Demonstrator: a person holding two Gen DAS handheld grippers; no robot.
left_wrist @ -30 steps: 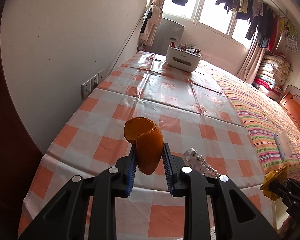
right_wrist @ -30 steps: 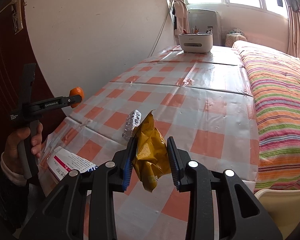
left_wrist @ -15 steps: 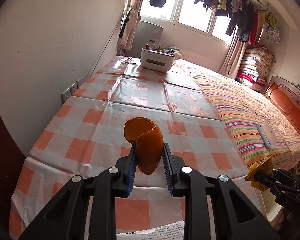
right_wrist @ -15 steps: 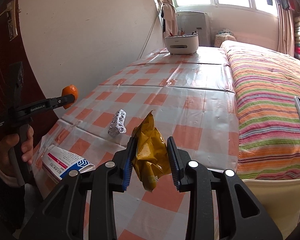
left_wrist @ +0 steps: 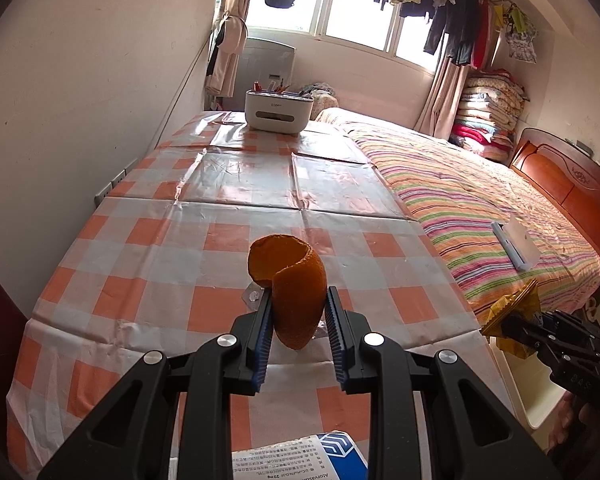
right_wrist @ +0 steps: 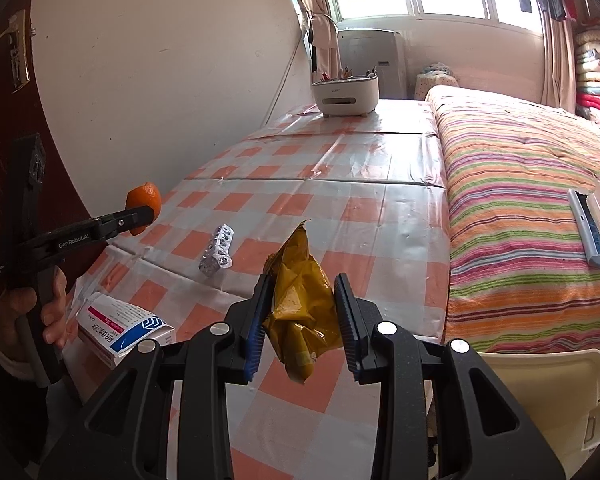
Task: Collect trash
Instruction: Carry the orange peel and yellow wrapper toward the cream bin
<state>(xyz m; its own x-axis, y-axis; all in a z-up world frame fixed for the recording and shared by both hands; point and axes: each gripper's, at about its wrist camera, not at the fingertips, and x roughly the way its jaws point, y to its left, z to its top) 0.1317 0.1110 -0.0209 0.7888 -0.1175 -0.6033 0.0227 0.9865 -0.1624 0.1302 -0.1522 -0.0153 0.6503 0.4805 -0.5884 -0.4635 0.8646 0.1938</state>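
1. The left gripper [left_wrist: 296,322] pinches a curled orange peel [left_wrist: 290,288] between its blue-padded jaws, holding it upright in the air above the near edge of the table [left_wrist: 228,184].
2. The right gripper [right_wrist: 300,320] has its jaws closed on a crumpled yellow wrapper [right_wrist: 300,304], also held off the table, above its near right corner.
3. In the right wrist view the left gripper [right_wrist: 142,216] shows at the far left, gripped by a hand [right_wrist: 40,304], with the peel [right_wrist: 143,200] at its tip.
4. A silver blister pack [right_wrist: 218,250] lies flat on the orange-checked tablecloth, between the two grippers and apart from both.
5. A white medicine box [right_wrist: 124,328] with red and blue print lies at the near left edge of the table.
6. A cream-coloured bin [right_wrist: 548,392] stands off the near right corner, beside the striped bed [right_wrist: 520,184].
7. A white organiser [left_wrist: 278,110] holding pens sits at the far end of the table.
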